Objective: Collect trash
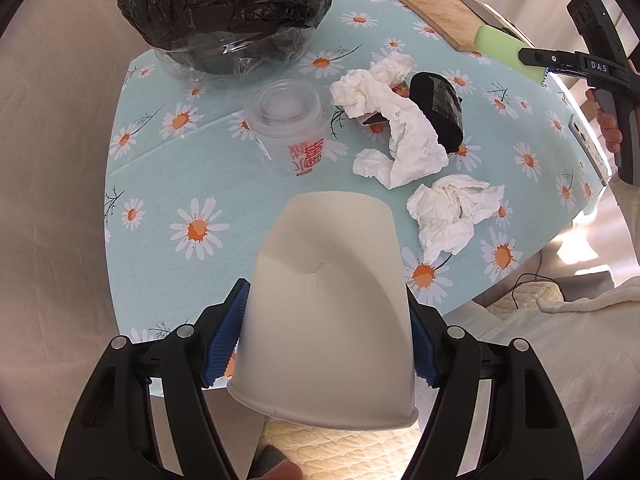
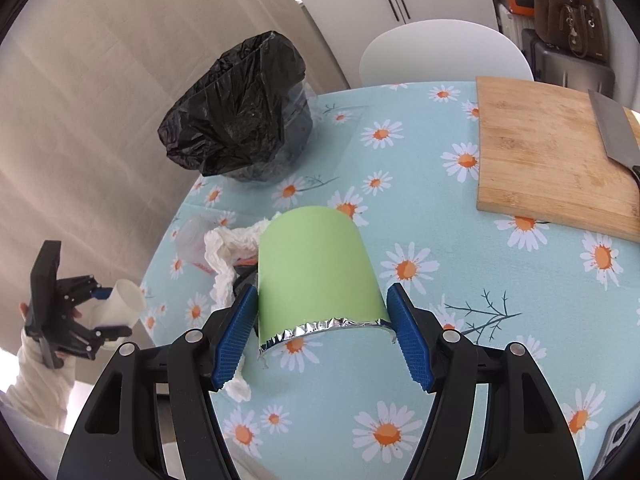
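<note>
Nearest the left wrist camera, the left gripper [image 1: 324,344] is clamped on a white paper cup [image 1: 328,312], its blue pads pressing both sides and the wall already dented. In the right wrist view, the right gripper [image 2: 322,320] has a green cup [image 2: 316,272] with a torn foil rim between its jaws; the left pad touches it, but at the right pad a sliver of gap seems to show, so I judge it held only lightly. Beyond the white cup, at about 1 o'clock on the daisy tablecloth [image 1: 160,184], lie crumpled tissues [image 1: 400,136] and a black roll [image 1: 440,108]; at 12 o'clock stands a clear plastic cup [image 1: 288,120]. Farthest, at 11 o'clock, sits the bin with its black bag [image 1: 232,8] — the likely target. A harder squeeze could collapse the white cup, and the green one could slip in transit. The bag's mouth sags, so a drop might catch the rim and fall outside. The bin's opening is cut off — its contents are unseen — and something under the tissues is hard to make out.
</note>
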{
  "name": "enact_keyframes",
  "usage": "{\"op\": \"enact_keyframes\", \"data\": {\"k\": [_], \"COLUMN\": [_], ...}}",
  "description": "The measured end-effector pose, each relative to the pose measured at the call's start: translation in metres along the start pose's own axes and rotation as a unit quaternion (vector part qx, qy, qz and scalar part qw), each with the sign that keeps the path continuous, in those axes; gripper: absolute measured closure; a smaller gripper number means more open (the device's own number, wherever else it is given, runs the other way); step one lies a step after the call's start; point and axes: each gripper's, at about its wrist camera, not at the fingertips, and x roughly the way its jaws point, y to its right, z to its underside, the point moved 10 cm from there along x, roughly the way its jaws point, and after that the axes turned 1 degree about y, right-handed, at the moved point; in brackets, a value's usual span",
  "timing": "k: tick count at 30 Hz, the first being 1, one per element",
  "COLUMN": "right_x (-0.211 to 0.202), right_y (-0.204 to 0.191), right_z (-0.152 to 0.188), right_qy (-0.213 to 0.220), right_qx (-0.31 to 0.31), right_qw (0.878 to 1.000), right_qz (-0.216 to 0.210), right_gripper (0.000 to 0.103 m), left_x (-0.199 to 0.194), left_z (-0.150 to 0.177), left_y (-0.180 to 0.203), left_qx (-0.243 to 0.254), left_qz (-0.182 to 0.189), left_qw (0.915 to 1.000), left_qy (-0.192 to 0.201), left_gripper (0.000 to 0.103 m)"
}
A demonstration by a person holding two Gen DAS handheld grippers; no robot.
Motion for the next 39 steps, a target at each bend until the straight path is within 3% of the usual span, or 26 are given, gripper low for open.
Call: {"op": "enact_keyframes", "data": {"k": [14, 28, 29, 30, 31, 39], "right_x": [-0.016, -0.019, -0.019, -0.019, -0.018, -0.002], "right_y": [-0.014, -0.026, -0.028, -0.03, -0.031, -0.019], "right_z": [0.001, -0.023, -0.026, -0.029, -0.032, -0.045], "right_qy": [0.026, 0.025, 0.025, 0.026, 0.026, 0.038], "right_qx": [0.0, -0.027, -0.029, -0.031, -0.032, -0.009], "right_qw": [0.999, 0.998, 0.998, 0.998, 0.998, 0.999], "right_qz": [-0.027, -0.046, -0.046, -0.046, -0.043, 0.003], "right_gripper": [0.041, 0.043, 0.044, 0.057, 0.078, 0.075], "left_x": [-0.023, -0.048, -0.05, -0.05, -0.05, -0.04], "left_z": [-0.011, -0.06, -0.065, -0.07, -0.074, -0.105], "left_y": [-0.019, -0.013, -0.013, -0.012, -0.013, -0.023], "left_qx": [-0.004, 0.003, 0.006, 0.01, 0.016, 0.06], "left_qz": [-0.033, -0.031, -0.027, -0.027, -0.027, -0.004], "left_qw": [0.9994, 0.9983, 0.9981, 0.9979, 0.9978, 0.9959], "left_qy": [0.008, 0.05, 0.055, 0.058, 0.059, 0.067], "left_gripper": [0.032, 0.032, 0.032, 0.032, 0.032, 0.032]}}
